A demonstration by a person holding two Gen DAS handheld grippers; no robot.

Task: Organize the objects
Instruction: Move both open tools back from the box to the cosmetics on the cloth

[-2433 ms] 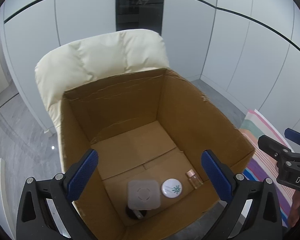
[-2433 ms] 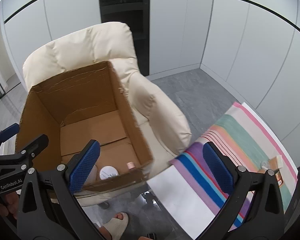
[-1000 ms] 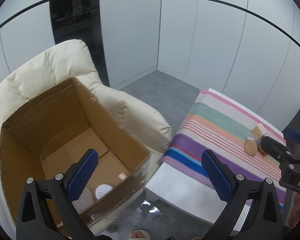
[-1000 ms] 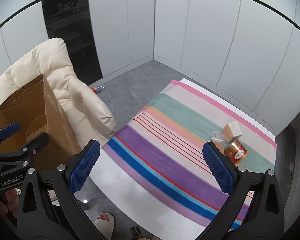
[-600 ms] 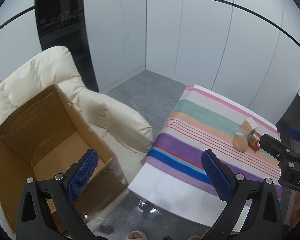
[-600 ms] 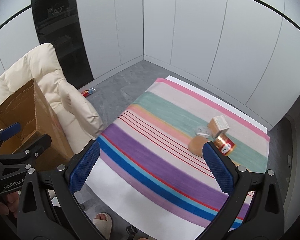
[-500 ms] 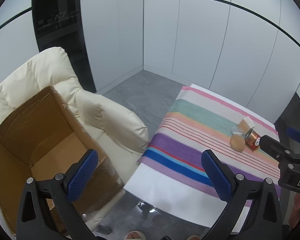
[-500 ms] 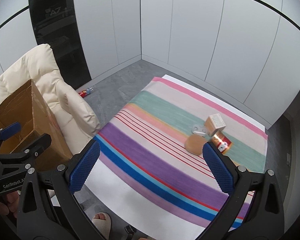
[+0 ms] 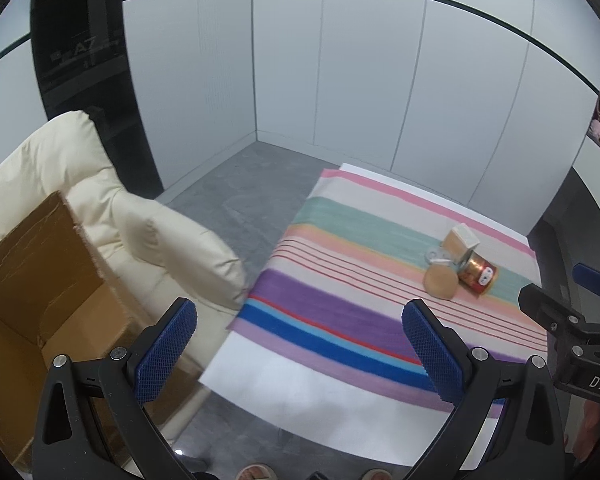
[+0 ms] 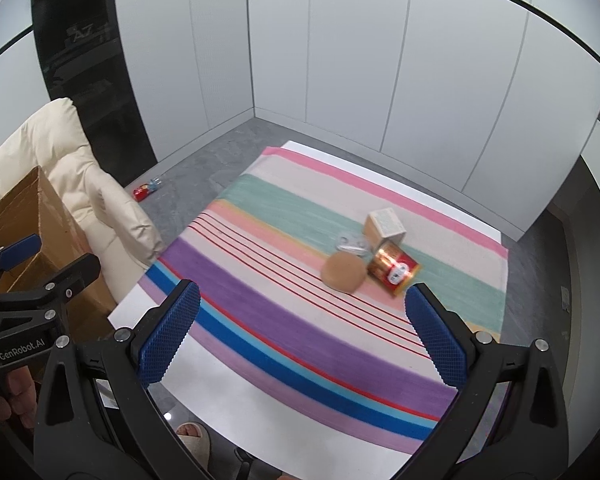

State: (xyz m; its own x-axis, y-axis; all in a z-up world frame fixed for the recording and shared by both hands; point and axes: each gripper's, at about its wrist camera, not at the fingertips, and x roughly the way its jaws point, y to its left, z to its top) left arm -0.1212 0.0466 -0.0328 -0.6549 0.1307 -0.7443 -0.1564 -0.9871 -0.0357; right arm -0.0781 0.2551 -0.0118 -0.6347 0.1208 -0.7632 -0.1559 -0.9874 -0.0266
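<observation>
striped surface in a white-panelled room

left claw [image 9: 300, 344] and right claw [image 10: 304, 332] both hang spread wide, holding nothing, above the near side of the surface [image 10: 260, 312], which wears a cloth striped pink, green, purple and blue; toward its far right a small cluster lies close together: a tan round disc [image 10: 343, 271], a red and gold can [image 10: 394, 268] on its side, a small beige box [image 10: 385, 224], a clear item [image 10: 350, 243]; at left, well apart from them, an open cardboard box [image 9: 36, 280] sits on a cream armchair [image 9: 112, 216]; grey floor [image 9: 236, 184], white wall panels [image 10: 340, 60].
</observation>
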